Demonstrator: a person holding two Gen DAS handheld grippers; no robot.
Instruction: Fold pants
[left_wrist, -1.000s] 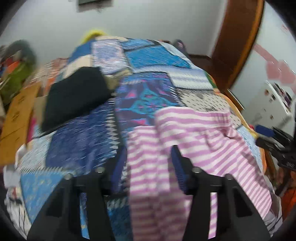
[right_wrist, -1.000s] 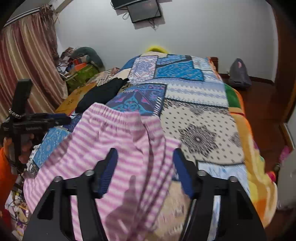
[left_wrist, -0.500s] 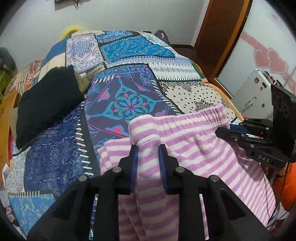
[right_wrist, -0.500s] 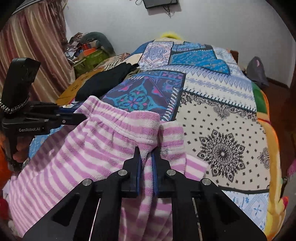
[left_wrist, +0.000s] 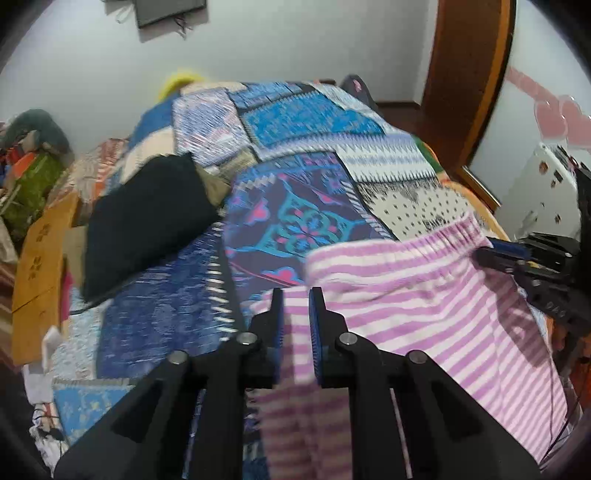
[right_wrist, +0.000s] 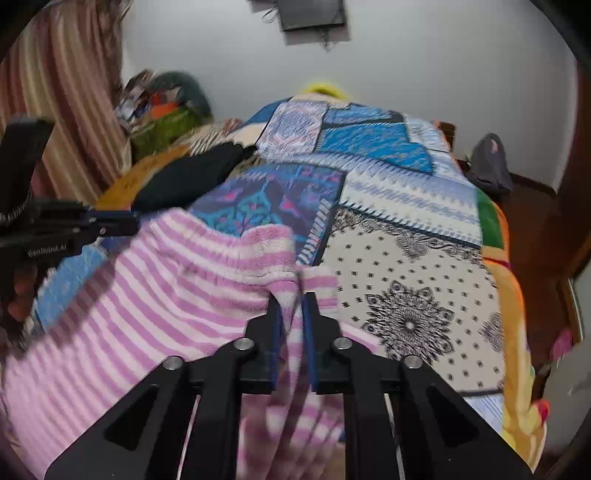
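The pants (left_wrist: 417, 295) are pink-and-white striped fleece with an elastic waistband, held up over the near end of a patchwork bed cover (left_wrist: 295, 221). My left gripper (left_wrist: 295, 299) is shut on the left corner of the waistband. My right gripper (right_wrist: 291, 299) is shut on the right corner of the waistband (right_wrist: 236, 254). The waistband stretches between the two grippers and the legs hang down toward me, out of view. The right gripper also shows at the right edge of the left wrist view (left_wrist: 517, 258), and the left gripper at the left edge of the right wrist view (right_wrist: 74, 229).
A black folded garment (left_wrist: 147, 218) lies on the bed's left side. Cardboard (left_wrist: 40, 266) and piled clutter (left_wrist: 29, 162) stand left of the bed. A wooden door (left_wrist: 469, 74) and a white cabinet (left_wrist: 539, 199) are to the right. A dark bag (right_wrist: 487, 166) sits on the floor.
Both grippers closed on the waistband corners, then lifted and pulled the waistband taut between them. The views now tilt up and blur with motion.
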